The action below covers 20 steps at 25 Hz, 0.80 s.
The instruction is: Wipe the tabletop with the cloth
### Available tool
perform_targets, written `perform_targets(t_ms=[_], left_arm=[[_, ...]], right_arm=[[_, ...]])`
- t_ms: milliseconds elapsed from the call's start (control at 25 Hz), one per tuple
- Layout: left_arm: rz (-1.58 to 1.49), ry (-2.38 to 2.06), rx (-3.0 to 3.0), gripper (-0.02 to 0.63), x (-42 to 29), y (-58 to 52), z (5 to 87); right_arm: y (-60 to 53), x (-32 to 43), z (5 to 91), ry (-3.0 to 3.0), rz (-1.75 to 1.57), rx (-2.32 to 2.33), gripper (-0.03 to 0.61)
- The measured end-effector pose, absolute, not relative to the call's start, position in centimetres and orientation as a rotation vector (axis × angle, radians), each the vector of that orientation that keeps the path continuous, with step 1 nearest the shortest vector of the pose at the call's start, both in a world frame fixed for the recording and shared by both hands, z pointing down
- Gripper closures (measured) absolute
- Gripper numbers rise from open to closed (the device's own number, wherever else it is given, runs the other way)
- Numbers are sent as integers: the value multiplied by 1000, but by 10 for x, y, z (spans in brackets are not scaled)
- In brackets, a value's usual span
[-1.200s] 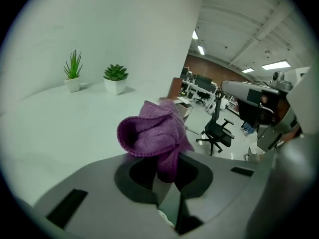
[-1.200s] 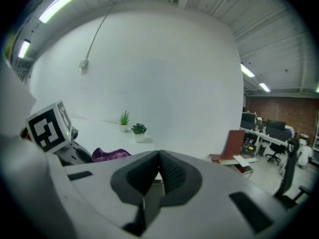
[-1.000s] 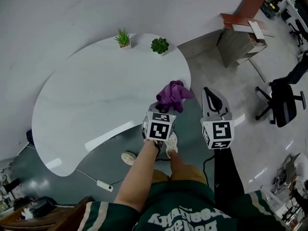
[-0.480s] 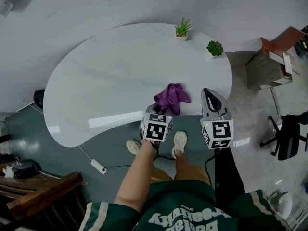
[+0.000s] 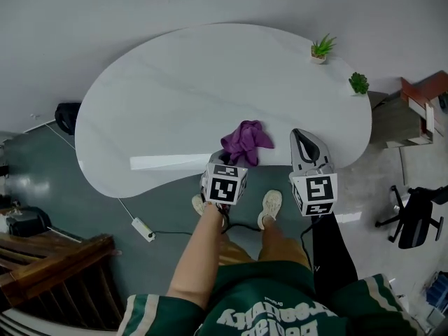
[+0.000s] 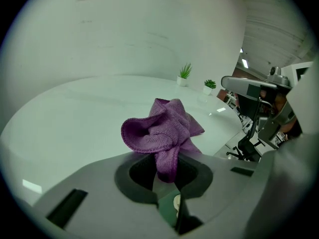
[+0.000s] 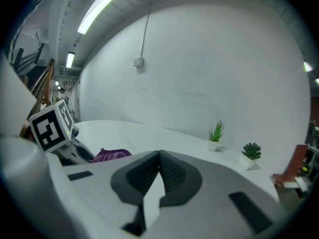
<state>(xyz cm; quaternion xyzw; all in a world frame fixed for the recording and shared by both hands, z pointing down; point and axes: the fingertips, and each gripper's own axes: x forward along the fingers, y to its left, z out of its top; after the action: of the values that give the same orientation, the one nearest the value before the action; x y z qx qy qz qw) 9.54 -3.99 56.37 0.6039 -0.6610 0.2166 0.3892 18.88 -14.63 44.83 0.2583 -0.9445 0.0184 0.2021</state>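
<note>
A crumpled purple cloth [image 5: 246,141] hangs bunched over the near edge of the white kidney-shaped table [image 5: 175,89]. My left gripper [image 5: 229,161] is shut on the cloth [image 6: 162,133], whose lower fold is pinched between the jaws. In the right gripper view the cloth [image 7: 110,155] shows low at the left, beside the left gripper's marker cube [image 7: 50,126]. My right gripper [image 5: 302,137] is held to the right of the cloth, over the table's near edge, shut with nothing between its jaws [image 7: 158,169].
Two small potted plants [image 5: 322,48] [image 5: 359,83] stand at the table's far right end. A white power strip [image 5: 142,229] with its cable lies on the floor near the person's shoes. A black office chair [image 5: 414,215] and wooden furniture [image 5: 49,271] flank the standing spot.
The head view has swung so the table and plants slid to the right in the picture. The left gripper still grips the cloth at the near edge; the right gripper keeps its place beside it.
</note>
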Motion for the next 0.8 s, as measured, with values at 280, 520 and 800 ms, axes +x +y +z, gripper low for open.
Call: perform_targets(t_ms=[280, 520, 800], left_arm=[[563, -1706, 1501, 563, 12, 26, 566], [550, -1766, 1418, 563, -71, 97, 566], [521, -1820, 1325, 563, -154, 180, 569]], right_arm=[[-79, 105, 458, -2636, 75, 658, 574], [-20, 21, 460, -2666, 67, 554, 574], [49, -76, 463, -2699, 52, 423, 574]])
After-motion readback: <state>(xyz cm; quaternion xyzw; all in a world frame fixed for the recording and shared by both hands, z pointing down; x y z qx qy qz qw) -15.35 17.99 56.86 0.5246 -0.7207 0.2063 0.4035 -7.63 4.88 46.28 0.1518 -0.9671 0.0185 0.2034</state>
